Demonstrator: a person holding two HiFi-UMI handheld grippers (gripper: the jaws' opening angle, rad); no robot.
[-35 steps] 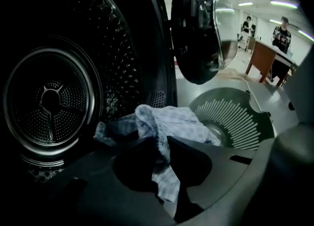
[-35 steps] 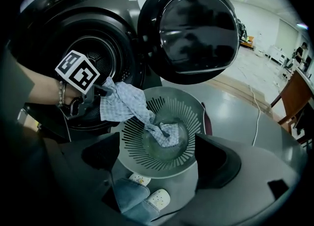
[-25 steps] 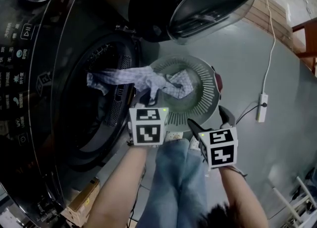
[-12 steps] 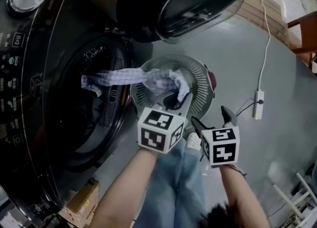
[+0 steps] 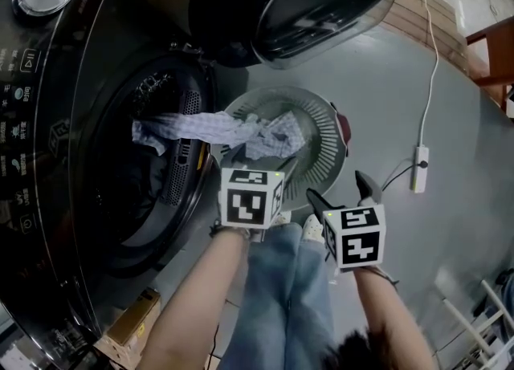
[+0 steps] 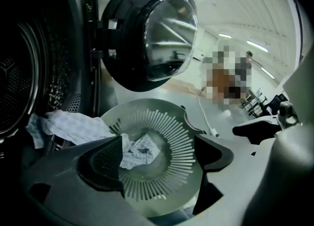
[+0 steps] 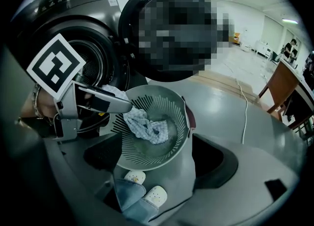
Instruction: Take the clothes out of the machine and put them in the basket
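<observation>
Left gripper view: cloth (image 6: pixel 78 127) released into basket (image 6: pixel 179 141).
Jaws of the left gripper (image 6: pixel 158 146) had just opened, empty; cloth's tail stayed in the washing machine (image 5: pixel 32 103); right gripper (image 7: pixel 154 151) jaws stood apart.

surface: grey floor (image 5: pixel 450 103) | on it: machine (image 5: pixel 48 136), basket (image 5: pixel 328 132) (round, slatted), power strip (image 5: pixel 418 169)

Checked cloth (image 5: pixel 241 129) bridging machine (image 5: pixel 48 119) and basket (image 5: pixel 323 148)
One end lies bunched inside the round slatted basket; the rest drapes over its rim into the open drum (image 5: pixel 144 184).
</observation>
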